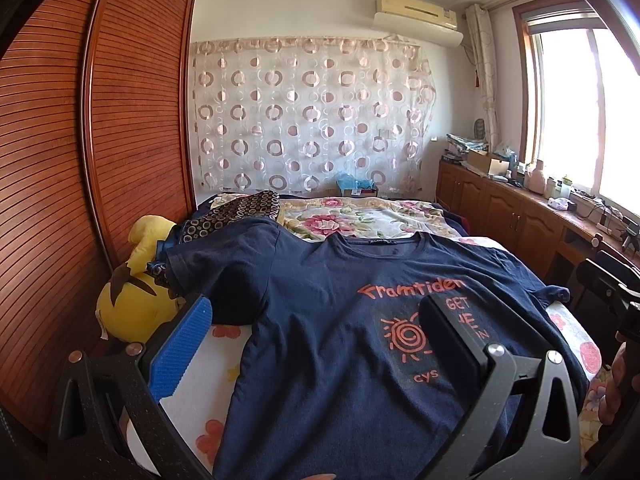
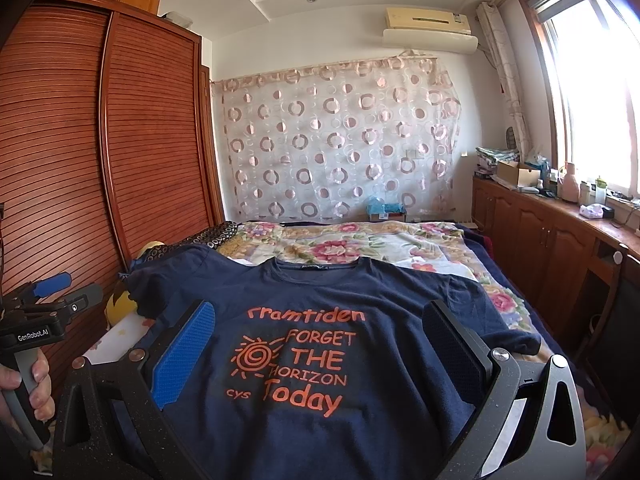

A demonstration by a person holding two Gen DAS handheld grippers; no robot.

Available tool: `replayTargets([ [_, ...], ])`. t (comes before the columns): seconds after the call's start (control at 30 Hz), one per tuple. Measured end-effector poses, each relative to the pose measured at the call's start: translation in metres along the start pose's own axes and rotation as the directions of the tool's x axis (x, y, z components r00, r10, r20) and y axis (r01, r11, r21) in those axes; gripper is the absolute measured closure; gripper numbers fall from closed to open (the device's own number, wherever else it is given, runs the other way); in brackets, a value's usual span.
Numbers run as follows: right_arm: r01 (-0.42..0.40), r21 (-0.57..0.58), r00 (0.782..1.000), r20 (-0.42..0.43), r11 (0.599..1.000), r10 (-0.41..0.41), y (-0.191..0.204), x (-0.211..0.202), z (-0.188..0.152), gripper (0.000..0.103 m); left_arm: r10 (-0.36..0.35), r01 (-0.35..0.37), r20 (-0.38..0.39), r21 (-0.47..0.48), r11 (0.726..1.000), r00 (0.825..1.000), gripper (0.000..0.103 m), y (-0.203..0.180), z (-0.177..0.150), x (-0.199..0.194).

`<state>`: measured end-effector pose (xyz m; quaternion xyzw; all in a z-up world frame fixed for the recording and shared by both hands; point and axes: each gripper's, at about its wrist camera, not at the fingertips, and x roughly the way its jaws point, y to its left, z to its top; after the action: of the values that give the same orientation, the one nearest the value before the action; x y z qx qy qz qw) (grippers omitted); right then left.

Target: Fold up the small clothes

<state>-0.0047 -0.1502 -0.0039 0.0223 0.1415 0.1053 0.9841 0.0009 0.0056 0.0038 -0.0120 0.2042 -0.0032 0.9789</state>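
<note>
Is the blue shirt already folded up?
No, the navy T-shirt lies spread flat on the bed, print up and sleeves out, and both grippers, left and right, are open above it.

A home bedroom — flowered bed (image 2: 360, 248); slatted wooden wardrobe (image 2: 152, 140); wall air conditioner (image 2: 428, 28); curtained window (image 2: 592, 92).

The T-shirt (image 2: 320, 300) under me is navy with orange lettering and an orange spiral sun. My left jaws and my right jaws each carry one blue ribbed pad and one black. At the left of the frame, a yellow plush toy (image 1: 136, 304) with brown markings; behind, a white floral bedspread (image 2: 340, 244) in pink and green, a reddish-brown slatted wardrobe (image 2: 80, 140), and a sheer curtain (image 1: 308, 116) dotted with pink rings.
</note>
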Motion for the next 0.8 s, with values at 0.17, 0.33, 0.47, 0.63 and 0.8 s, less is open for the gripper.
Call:
replayTargets([
  [0.17, 0.003, -0.008, 1.0, -0.007, 1.0, -0.003, 0.001, 0.003, -0.001, 0.0, 0.001, -0.001, -0.002, 0.0, 1.0, 1.0, 0.0, 0.0, 0.0, 0.0],
  [0.33, -0.004, -0.004, 1.0, -0.028, 1.0, 0.004, -0.001, 0.006, -0.005, 0.0, 0.007, -0.007, -0.033, -0.008, 1.0, 0.999, 0.0, 0.003, -0.005, 0.007],
  [0.47, -0.007, 0.0, 0.999, -0.04, 1.0, 0.008, -0.004, 0.008, -0.005, 0.0, 0.016, -0.017, -0.053, -0.013, 1.0, 0.998, 0.0, 0.01, -0.011, 0.014],
  [0.63, -0.023, 0.005, 0.998, -0.058, 1.0, 0.023, -0.005, 0.012, -0.003, 0.0, 0.031, -0.033, -0.062, -0.022, 0.999, 0.998, 0.0, 0.022, -0.015, 0.019],
  [0.8, -0.05, -0.001, 0.996, -0.075, 0.999, 0.049, -0.003, 0.019, -0.002, 0.0, 0.053, -0.055, -0.069, -0.029, 0.998, 0.996, 0.0, 0.035, -0.015, 0.022],
])
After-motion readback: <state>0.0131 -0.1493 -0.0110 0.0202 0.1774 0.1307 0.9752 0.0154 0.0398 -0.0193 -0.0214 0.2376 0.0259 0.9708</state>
